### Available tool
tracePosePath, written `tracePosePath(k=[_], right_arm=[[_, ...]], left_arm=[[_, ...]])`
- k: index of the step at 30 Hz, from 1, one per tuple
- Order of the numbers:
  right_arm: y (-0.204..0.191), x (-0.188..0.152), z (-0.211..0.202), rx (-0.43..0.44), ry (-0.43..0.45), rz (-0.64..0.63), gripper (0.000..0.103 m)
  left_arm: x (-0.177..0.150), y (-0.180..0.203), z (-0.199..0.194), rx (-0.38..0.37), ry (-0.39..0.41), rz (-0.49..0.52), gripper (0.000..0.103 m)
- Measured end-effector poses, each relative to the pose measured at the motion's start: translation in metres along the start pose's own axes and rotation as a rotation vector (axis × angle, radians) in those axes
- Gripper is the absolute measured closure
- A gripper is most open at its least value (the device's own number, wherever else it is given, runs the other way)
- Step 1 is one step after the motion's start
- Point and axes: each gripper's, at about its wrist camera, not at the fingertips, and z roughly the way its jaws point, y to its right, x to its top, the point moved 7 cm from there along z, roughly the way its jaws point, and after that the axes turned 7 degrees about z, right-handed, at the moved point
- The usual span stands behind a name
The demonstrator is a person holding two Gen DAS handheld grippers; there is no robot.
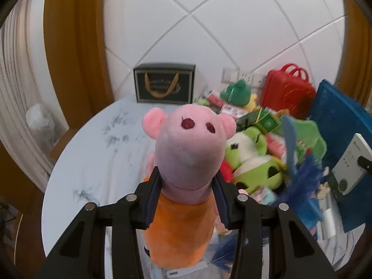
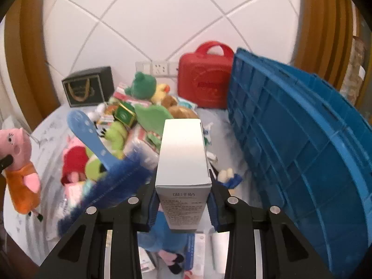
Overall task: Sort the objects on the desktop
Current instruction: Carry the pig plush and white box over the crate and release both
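The left gripper (image 1: 187,187) is closed on a pink pig plush toy (image 1: 186,148) in an orange dress, its pads pressing the toy at the neck, and holds it in the air above the round white table (image 1: 93,153). The right gripper (image 2: 183,200) is clamped on a tall white carton (image 2: 182,153) with printed text on its near face, also held above the table. Between the two, a heap of toys and small packets covers the tabletop, among them a green frog plush (image 1: 246,148) and a blue feather duster (image 2: 109,183). A blue plastic crate (image 2: 302,144) leans at the right, with a red case (image 2: 204,81) and a dark gift box (image 1: 165,83) against the tiled wall.
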Motion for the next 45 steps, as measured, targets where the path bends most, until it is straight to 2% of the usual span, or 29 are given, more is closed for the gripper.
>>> tracePosePath(k=[5, 15, 20, 25, 30, 31, 32, 33, 35, 37, 39, 42, 45], right_arm=[[-0.012, 0.013, -0.026, 0.001, 0.056, -0.007, 0.069], [-0.028, 0.040, -0.080, -0.013, 0.178, -0.001, 0.069], [-0.021, 0.056, -0.103, -0.037, 0.225, -0.003, 0.069], [0.009, 0.075, -0.133, -0.045, 0.302, 0.018, 0.069], [0.068, 0.093, -0.160, -0.054, 0.377, 0.026, 0.069], [0.083, 0.096, -0.165, -0.055, 0.392, 0.024, 0.069], [0.099, 0.100, -0.171, -0.056, 0.407, 0.019, 0.069], [0.117, 0.103, -0.177, -0.061, 0.423, 0.011, 0.069], [0.159, 0.110, -0.188, -0.073, 0.449, 0.001, 0.069], [0.200, 0.115, -0.192, -0.091, 0.459, 0.007, 0.069], [0.247, 0.117, -0.193, -0.112, 0.446, 0.023, 0.069], [0.313, 0.115, -0.189, -0.132, 0.413, 0.045, 0.069], [0.358, 0.109, -0.184, -0.144, 0.382, 0.051, 0.069]], left_arm=[[0.021, 0.020, -0.024, -0.040, 0.067, 0.020, 0.061], [0.066, 0.084, -0.071, -0.185, 0.209, 0.100, 0.061], [0.081, 0.118, -0.087, -0.236, 0.255, 0.130, 0.061], [0.095, 0.169, -0.107, -0.266, 0.298, 0.157, 0.061], [0.107, 0.240, -0.133, -0.275, 0.362, 0.179, 0.065], [0.110, 0.254, -0.138, -0.277, 0.376, 0.174, 0.068], [0.113, 0.270, -0.142, -0.279, 0.392, 0.171, 0.080], [0.119, 0.292, -0.150, -0.281, 0.414, 0.168, 0.086], [0.129, 0.332, -0.164, -0.291, 0.444, 0.163, 0.087], [0.141, 0.390, -0.173, -0.308, 0.466, 0.177, 0.087], [0.145, 0.443, -0.176, -0.337, 0.457, 0.195, 0.087], [0.133, 0.513, -0.176, -0.335, 0.425, 0.228, 0.087], [0.116, 0.559, -0.172, -0.332, 0.372, 0.268, 0.087]])
